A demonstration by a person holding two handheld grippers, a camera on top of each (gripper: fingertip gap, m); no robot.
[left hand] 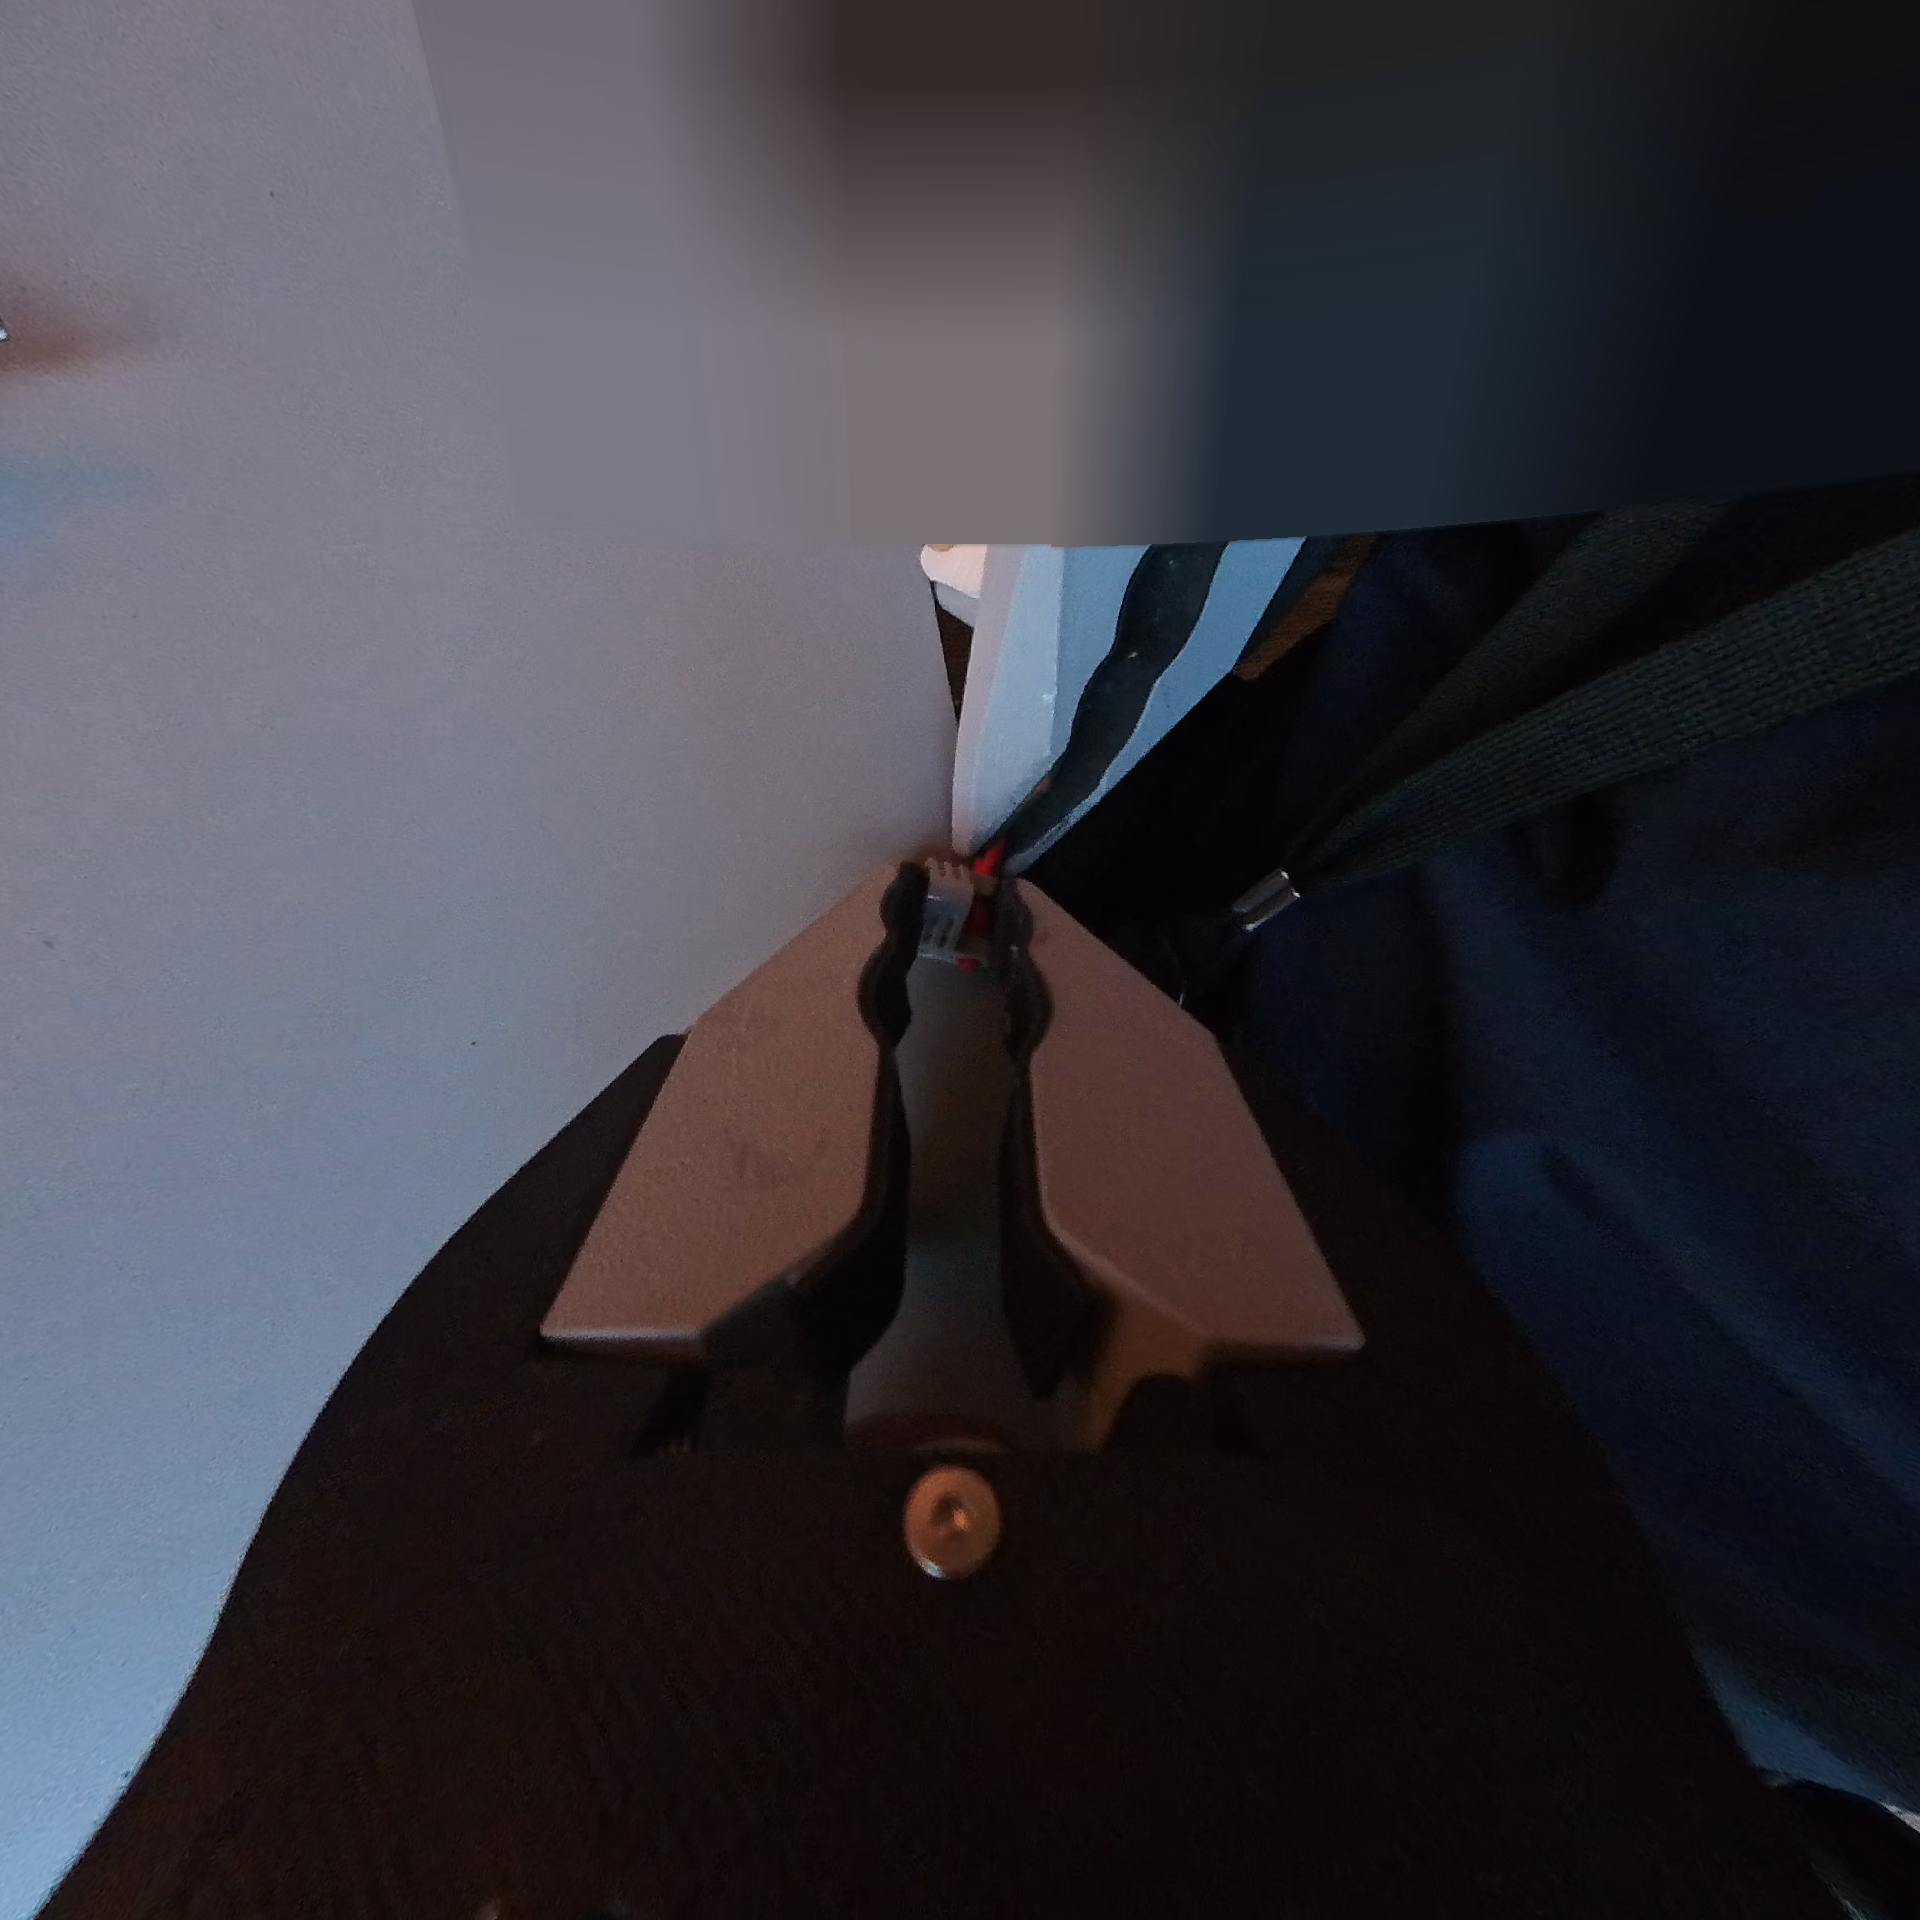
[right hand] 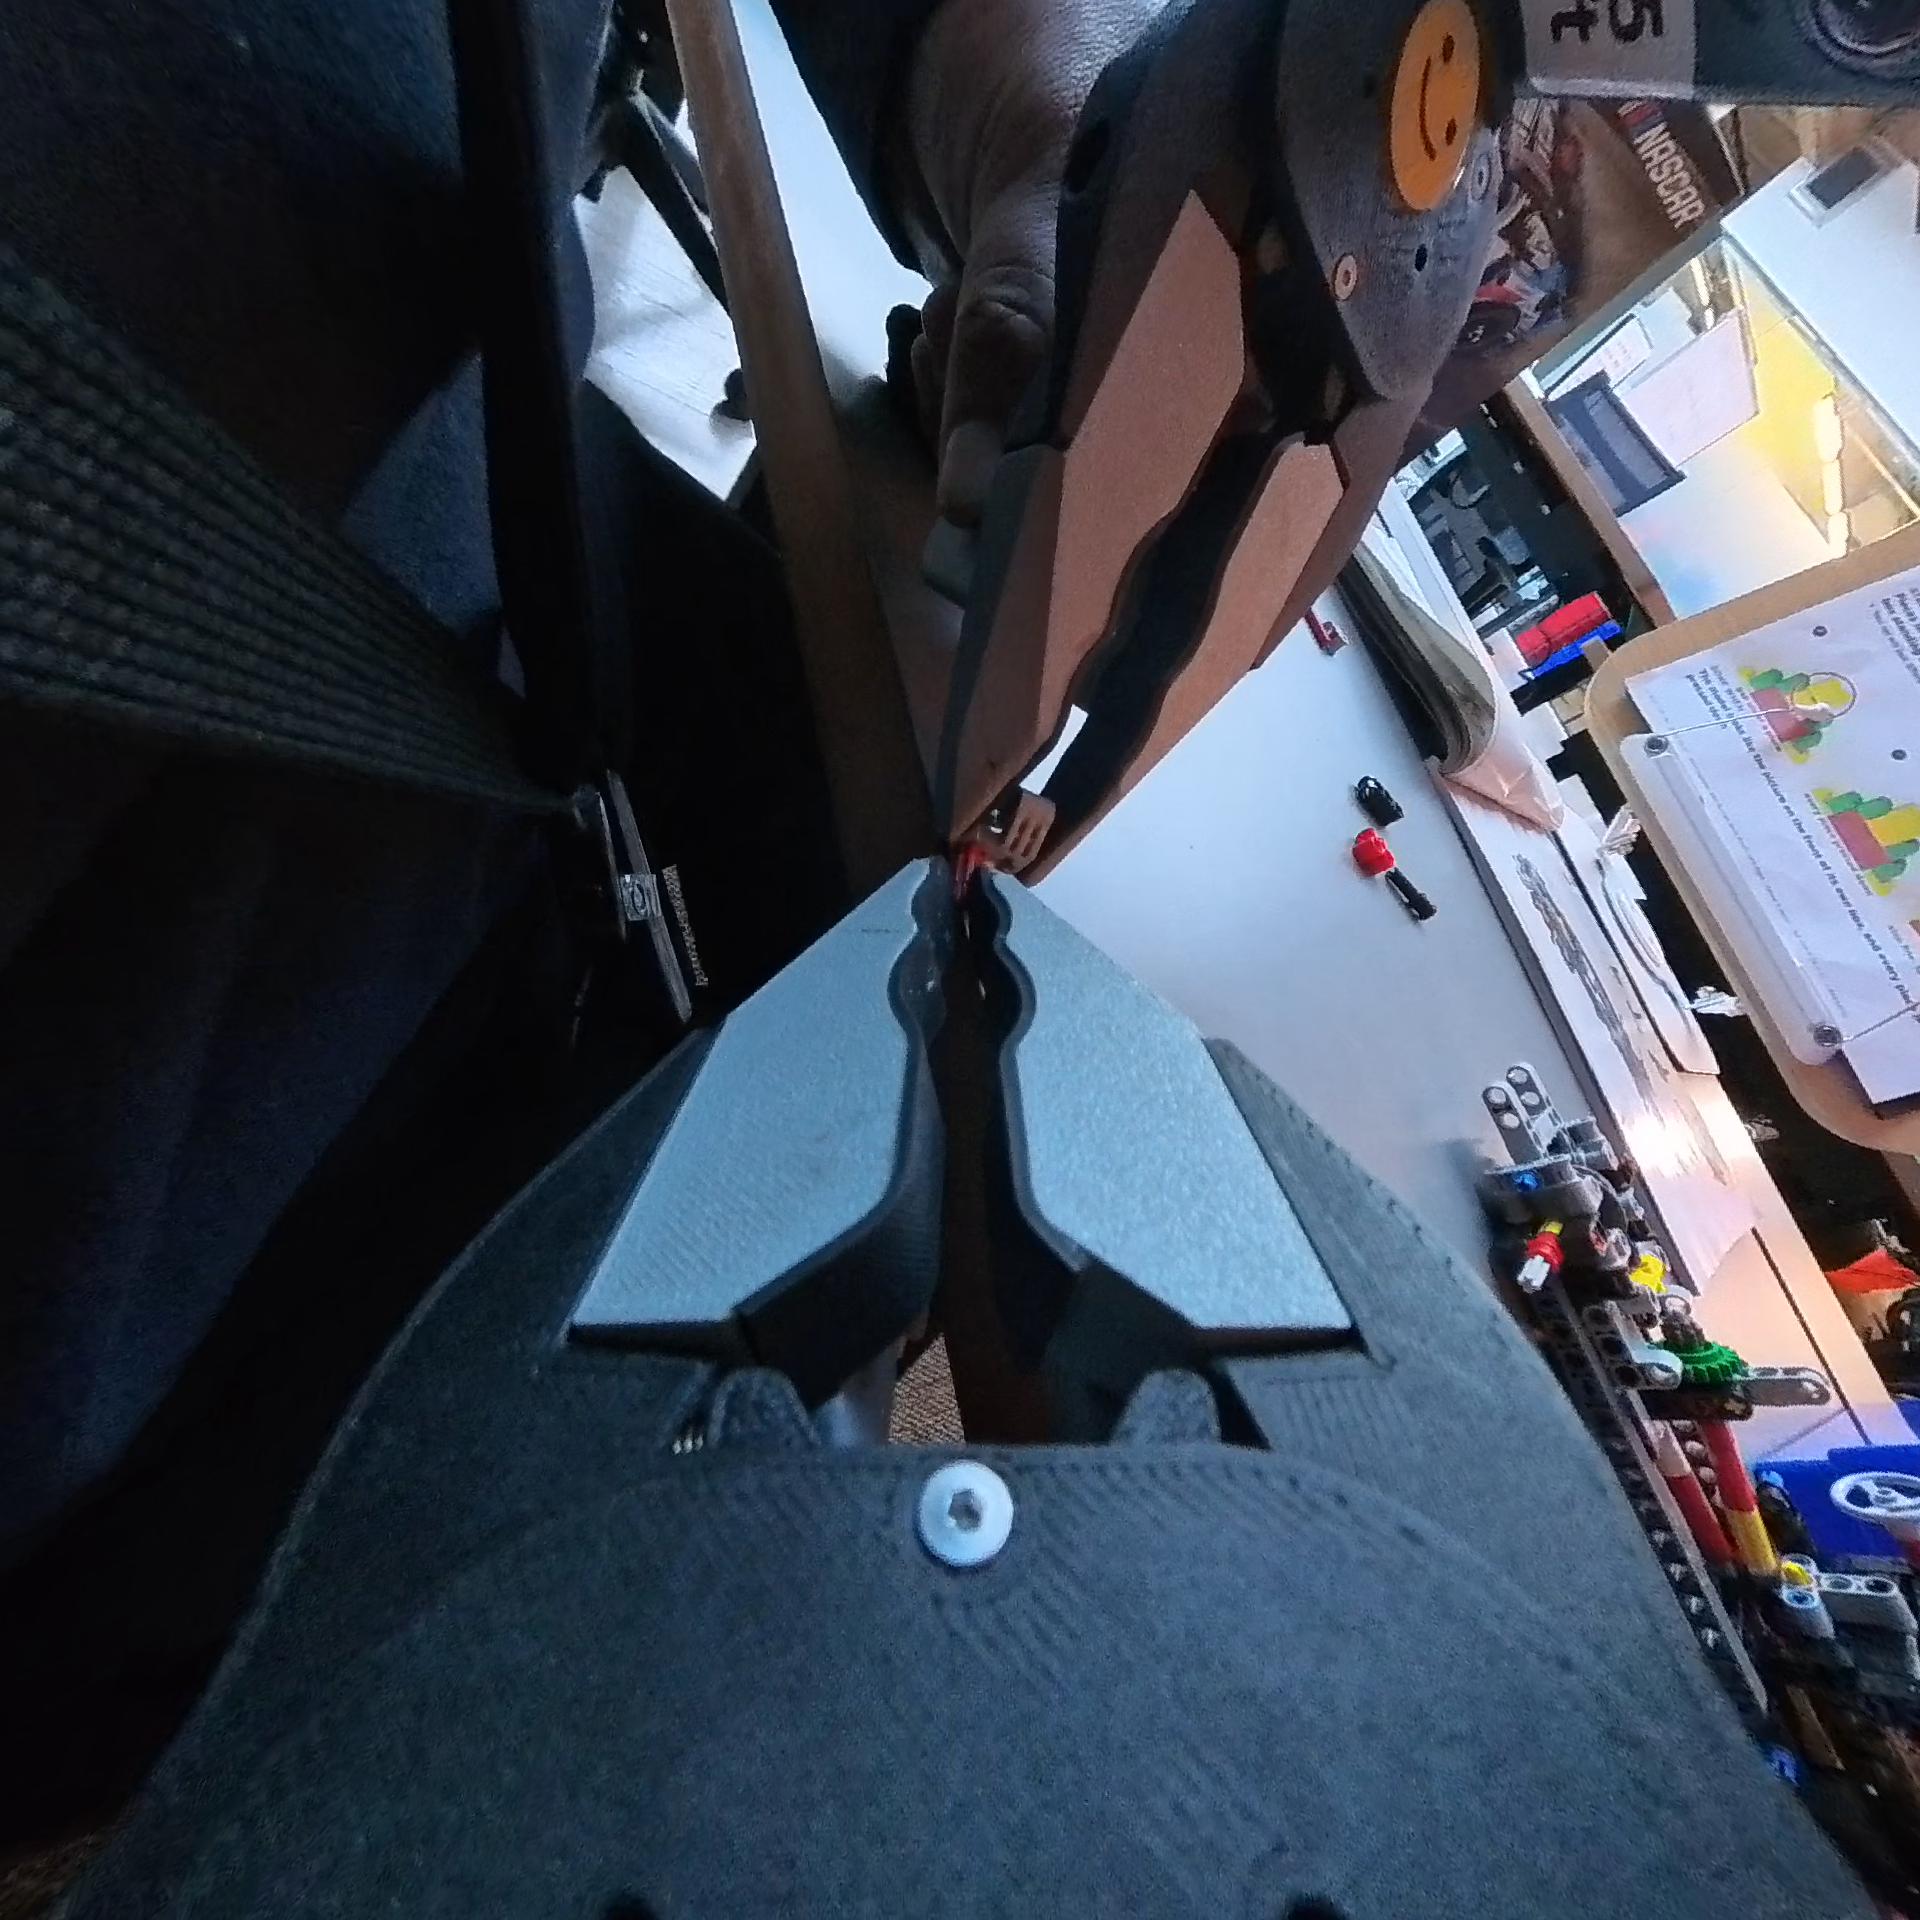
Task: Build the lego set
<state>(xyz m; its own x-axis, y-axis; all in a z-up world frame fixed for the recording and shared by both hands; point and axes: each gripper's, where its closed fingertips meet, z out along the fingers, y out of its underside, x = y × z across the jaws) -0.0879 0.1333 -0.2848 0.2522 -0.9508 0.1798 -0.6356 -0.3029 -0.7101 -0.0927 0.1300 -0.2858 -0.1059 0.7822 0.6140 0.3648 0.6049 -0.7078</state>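
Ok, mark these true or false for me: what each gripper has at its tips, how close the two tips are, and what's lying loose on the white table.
1. The left gripper holds a small grey piece with a red part. True.
2. The right gripper stands wide open. False: its fingers are nearly together, pinching a thin red piece.
3. The two grippers' tips meet almost point to point. True.
4. A red piece lies on the white table. True.
5. A green ball lies beside it. False: black pieces lie there.
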